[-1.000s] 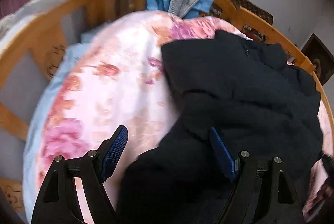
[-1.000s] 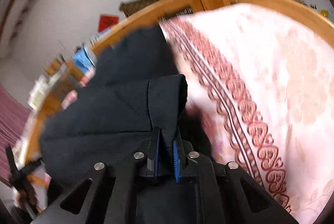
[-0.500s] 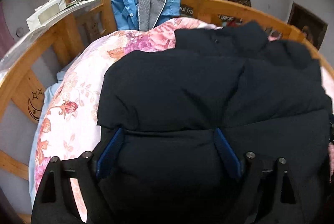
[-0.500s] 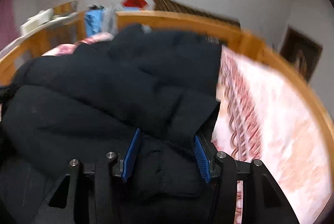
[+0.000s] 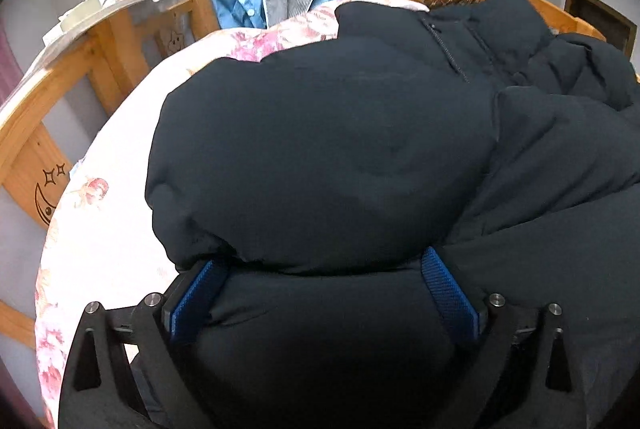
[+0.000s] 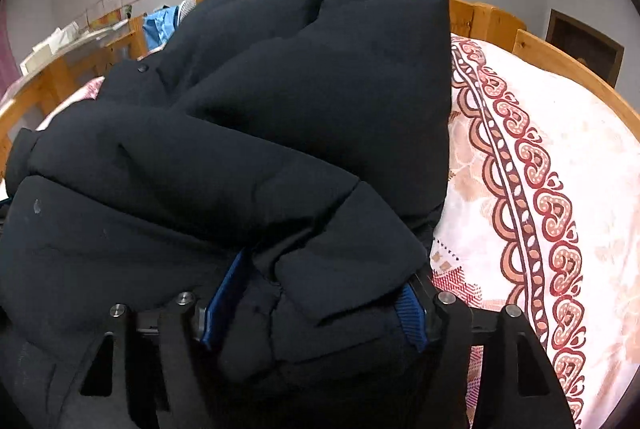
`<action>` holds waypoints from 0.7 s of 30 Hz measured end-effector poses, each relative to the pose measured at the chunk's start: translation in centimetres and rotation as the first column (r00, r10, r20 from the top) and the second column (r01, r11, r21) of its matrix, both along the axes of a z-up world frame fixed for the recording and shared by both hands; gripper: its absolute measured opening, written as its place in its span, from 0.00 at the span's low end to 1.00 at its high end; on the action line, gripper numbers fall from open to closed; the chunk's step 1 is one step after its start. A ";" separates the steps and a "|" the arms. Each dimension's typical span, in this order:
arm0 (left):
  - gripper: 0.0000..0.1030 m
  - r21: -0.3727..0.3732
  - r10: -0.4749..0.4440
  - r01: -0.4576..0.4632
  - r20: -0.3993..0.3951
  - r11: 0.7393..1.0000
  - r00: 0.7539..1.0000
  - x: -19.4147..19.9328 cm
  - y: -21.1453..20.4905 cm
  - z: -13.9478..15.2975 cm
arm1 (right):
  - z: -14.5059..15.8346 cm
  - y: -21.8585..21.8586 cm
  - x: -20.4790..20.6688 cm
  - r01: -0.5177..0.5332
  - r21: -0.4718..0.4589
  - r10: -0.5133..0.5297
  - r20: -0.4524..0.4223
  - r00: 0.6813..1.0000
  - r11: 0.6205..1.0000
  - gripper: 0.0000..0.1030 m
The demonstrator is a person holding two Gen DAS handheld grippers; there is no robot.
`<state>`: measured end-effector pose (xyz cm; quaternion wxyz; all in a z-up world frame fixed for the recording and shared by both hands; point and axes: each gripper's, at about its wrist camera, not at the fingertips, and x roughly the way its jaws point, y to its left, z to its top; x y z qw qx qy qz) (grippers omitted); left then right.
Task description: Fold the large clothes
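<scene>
Where the bed fills both frames, dark puffy jacket heaped across the floral sheet, spreading from centre to lower edge. Left gripper at bottom centre, fingers spread wide with jacket bulging between them. Right gripper likewise wide, a folded sleeve lying between its blue pads. Blue shirt draped on the rail, upper middle.

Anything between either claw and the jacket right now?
Nothing visible. The dark jacket bulges between the spread fingers of the left claw, and its folded sleeve end fills the open right claw. The floral bedspread beside it is bare.
</scene>
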<state>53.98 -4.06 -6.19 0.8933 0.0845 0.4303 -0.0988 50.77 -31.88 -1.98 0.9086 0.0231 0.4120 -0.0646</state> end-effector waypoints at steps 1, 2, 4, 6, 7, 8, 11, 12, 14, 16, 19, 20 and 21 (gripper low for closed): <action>0.94 0.004 0.000 0.000 -0.004 1.000 1.000 0.0 0.0 0.1 | 0.1 -0.1 0.5 0.000 -0.006 0.000 -0.004 1.000 1.000 0.65; 0.94 0.009 -0.001 0.001 -0.011 1.000 1.000 0.0 0.0 0.2 | 0.3 -0.1 0.8 0.001 -0.006 -0.001 -0.007 1.000 1.000 0.65; 0.94 0.008 0.001 -0.001 -0.029 1.000 1.000 0.0 0.2 0.8 | 1.1 -0.5 0.8 0.009 0.016 -0.009 -0.008 1.000 1.000 0.67; 0.93 -0.009 0.011 -0.012 -0.054 1.000 0.998 -0.2 0.8 2.0 | 2.3 -1.0 0.3 0.014 0.039 -0.014 -0.002 1.000 0.999 0.69; 0.93 -0.027 0.010 -0.012 -0.068 1.000 0.998 -0.3 1.2 2.6 | 3.0 -1.2 0.0 0.008 0.049 -0.008 0.000 1.000 0.999 0.69; 0.93 -0.050 0.003 -0.007 -0.079 0.999 0.997 -0.5 1.6 3.2 | 3.9 -1.5 -0.3 -0.003 0.063 0.003 0.004 1.000 0.998 0.70; 0.93 -0.121 -0.010 -0.002 -0.102 0.993 0.995 -0.7 2.8 5.4 | 6.2 -2.1 -0.6 -0.031 0.098 0.030 0.020 0.999 0.995 0.74; 0.93 -0.161 -0.019 0.003 -0.099 0.987 0.995 -0.8 3.2 6.4 | 7.1 -2.3 -0.5 -0.042 0.105 0.039 0.026 0.999 0.994 0.76; 0.93 -0.223 -0.027 0.007 -0.084 0.975 0.996 -0.4 3.7 8.3 | 9.0 -2.6 0.0 -0.060 0.108 0.055 0.048 0.997 0.992 0.78; 0.93 -0.250 -0.021 0.001 -0.077 0.968 0.997 0.5 3.9 9.7 | 10.7 -2.6 1.0 -0.070 0.107 0.062 0.069 0.996 0.992 0.80; 0.93 -0.238 -0.009 -0.011 -0.085 0.971 0.996 3.5 3.3 11.2 | 12.4 -2.5 3.8 -0.096 0.142 0.083 0.093 0.992 0.985 0.83; 0.93 -0.237 -0.007 -0.014 -0.086 0.971 0.996 4.2 3.4 11.4 | 12.8 -2.3 5.2 -0.109 0.148 0.096 0.096 0.991 0.983 0.83; 0.93 -0.238 -0.005 -0.016 -0.090 0.971 0.996 5.5 3.1 11.4 | 13.0 -2.6 5.6 -0.117 0.150 0.103 0.099 0.990 0.982 0.83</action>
